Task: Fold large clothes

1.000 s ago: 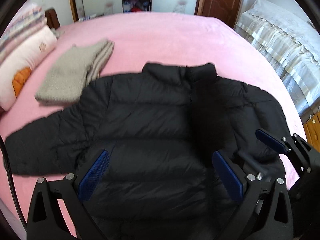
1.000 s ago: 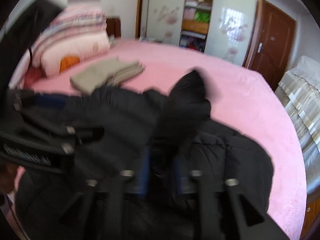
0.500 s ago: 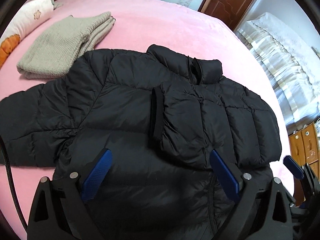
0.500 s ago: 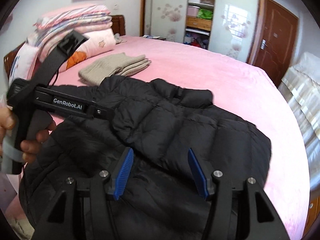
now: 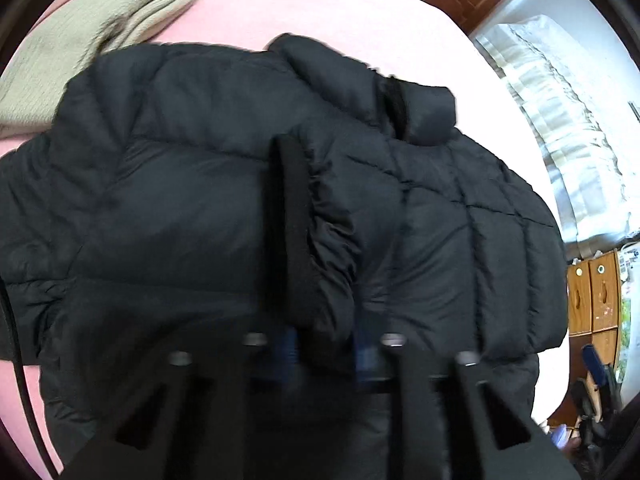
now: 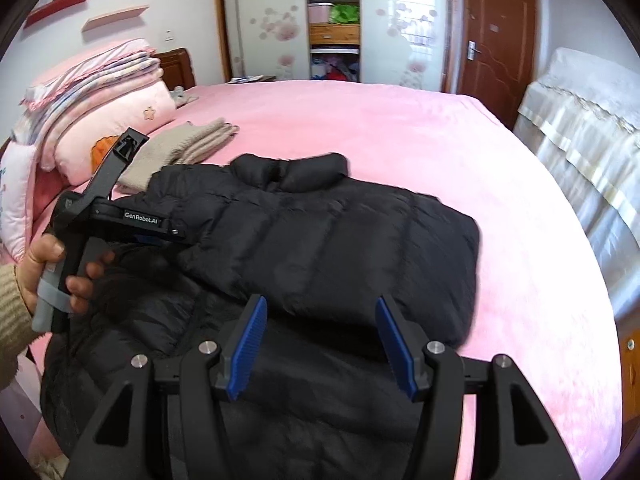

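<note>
Jacket (image 6: 320,248), black and puffy, lies spread on the pink bed (image 6: 400,120), collar toward twelve o'clock, with one sleeve folded across its chest so that the cuff (image 5: 296,232) sits near the middle. In the left wrist view the left gripper (image 5: 326,350) is closing its jaws around the near edge of that folded sleeve at six o'clock; fabric bulges between the blue pads, though blur hides how firmly they press. The right gripper (image 6: 322,344) hangs over the jacket's lower half with its jaws apart and nothing between them. At nine o'clock in the right wrist view a hand (image 6: 52,276) grasps the handle of the left gripper. A folded beige sweater (image 6: 188,144) lies on the bed at ten o'clock, just beside the jacket's shoulder. Stacked pink bedding (image 6: 100,92) rests beyond it. At twelve o'clock, an open wardrobe (image 6: 334,20) holds clothes and boxes on its shelves; which items exactly cannot be told.
</note>
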Demonstrator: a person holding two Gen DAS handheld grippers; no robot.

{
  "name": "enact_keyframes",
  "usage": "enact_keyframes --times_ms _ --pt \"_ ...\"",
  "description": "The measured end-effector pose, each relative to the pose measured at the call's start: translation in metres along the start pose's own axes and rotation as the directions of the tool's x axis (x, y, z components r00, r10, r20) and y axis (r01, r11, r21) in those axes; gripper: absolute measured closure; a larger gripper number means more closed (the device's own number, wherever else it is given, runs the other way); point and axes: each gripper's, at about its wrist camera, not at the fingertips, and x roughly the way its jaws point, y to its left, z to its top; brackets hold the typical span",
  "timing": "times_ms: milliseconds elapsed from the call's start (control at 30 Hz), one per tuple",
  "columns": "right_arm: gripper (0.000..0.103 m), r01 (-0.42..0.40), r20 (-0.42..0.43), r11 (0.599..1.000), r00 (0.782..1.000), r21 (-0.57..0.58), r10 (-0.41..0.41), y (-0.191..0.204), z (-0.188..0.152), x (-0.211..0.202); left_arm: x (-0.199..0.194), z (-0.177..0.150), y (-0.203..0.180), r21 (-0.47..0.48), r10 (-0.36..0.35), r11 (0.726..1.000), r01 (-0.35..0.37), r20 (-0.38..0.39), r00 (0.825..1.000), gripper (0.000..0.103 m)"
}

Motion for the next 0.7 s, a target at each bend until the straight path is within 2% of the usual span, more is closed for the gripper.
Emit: enact_keyframes --times_ms 67,133,333,433,533,633,700 --pt "0.046 0.042 -0.010 0.999 0.999 0.009 -0.042 -0.013 -0.007 0.001 -0.006 0.004 -0.022 0.072 0.077 0.994 -0.079 0.037 0.996 0.093" --pt "0.046 0.087 -0.033 0.996 0.996 0.038 -0.086 -0.033 -0.015 0.006 -0.019 0.009 -0.044 0.119 0.100 0.987 -0.109 0.083 0.992 0.094" --pt "0.046 0.147 -0.106 0.981 0.985 0.124 -0.134 -0.079 -0.025 0.031 -0.075 0.026 -0.091 0.161 0.066 0.981 -0.106 0.233 0.970 0.095" --pt "0.046 0.130 -0.130 0.976 0.986 0.173 -0.109 -0.091 -0.024 0.049 -0.104 0.035 -0.112 0.169 0.044 0.981 -0.099 0.301 0.953 0.096" --pt "0.046 0.128 -0.132 0.977 0.985 0.170 -0.106 -0.090 -0.020 0.064 -0.126 0.037 -0.122 0.177 0.035 0.979 -0.101 0.343 0.939 0.096" --pt "0.046 0.126 -0.162 0.978 0.982 0.167 -0.098 -0.085 -0.015 0.085 -0.143 0.036 -0.116 0.159 0.047 0.981 -0.114 0.376 0.925 0.096" --pt "0.046 0.139 -0.176 0.979 0.978 0.148 -0.112 -0.083 -0.013 0.096 -0.154 0.031 -0.104 0.129 0.047 0.986 -0.103 0.380 0.924 0.096"
